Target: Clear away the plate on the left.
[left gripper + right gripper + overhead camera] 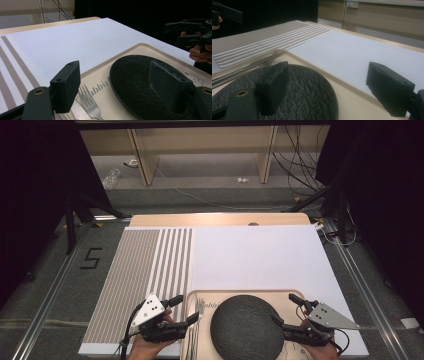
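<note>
A round black plate [245, 325] [135, 77] [307, 92] lies on a beige tray [240, 292] [150, 48] [352, 100] at the table's near edge. A fork [196, 320] [88, 102] [262, 62] and a knife [77, 112] lie on the tray, left of the plate. My left gripper [184, 310] [115, 75] hovers open at the tray's left rim, over the cutlery, with nothing held between its pads. My right gripper [286, 310] [329, 80] stands open at the plate's right edge, also holding nothing. Each gripper view also shows the other gripper farther off.
A brown-and-white striped placemat [145, 270] [262, 40] covers the table's left part. A white mat [260, 255] [75, 40] spreads beyond the tray. Past the far edge are shelving legs and loose cables [300, 160] on the floor.
</note>
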